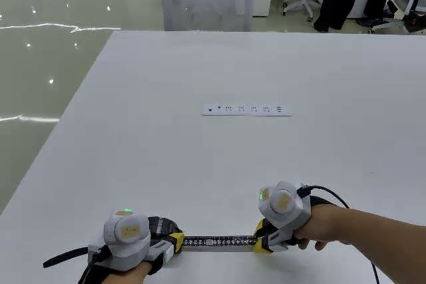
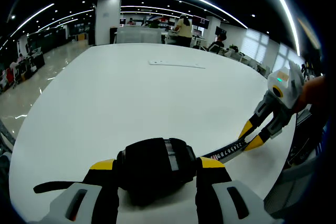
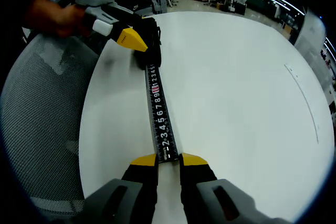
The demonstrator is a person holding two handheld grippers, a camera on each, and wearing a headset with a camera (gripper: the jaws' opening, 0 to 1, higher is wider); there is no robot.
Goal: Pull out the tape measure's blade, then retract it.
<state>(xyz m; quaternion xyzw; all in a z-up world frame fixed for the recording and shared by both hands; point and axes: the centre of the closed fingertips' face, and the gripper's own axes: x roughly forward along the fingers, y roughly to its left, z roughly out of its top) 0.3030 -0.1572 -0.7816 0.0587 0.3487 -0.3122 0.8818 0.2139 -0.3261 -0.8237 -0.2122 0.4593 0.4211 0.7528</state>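
Note:
The black tape measure case [image 2: 153, 167] sits on the white table, and my left gripper [image 2: 157, 165] is shut on it; in the head view the case [image 1: 163, 229] is at the bottom left with the left gripper [image 1: 174, 241] around it. A short length of black blade [image 3: 159, 114] with white numbers runs out from the case [image 3: 151, 35] to my right gripper [image 3: 168, 159], which is shut on the blade's end. In the head view the blade [image 1: 218, 240] stretches flat between the two, and the right gripper [image 1: 261, 245] holds its tip.
A white power strip [image 1: 247, 109] lies flat in the middle of the table [image 1: 200, 157]. A grey mesh chair [image 1: 208, 10] stands at the table's far edge. The near table edge is just below both grippers. Office chairs and a person stand far behind.

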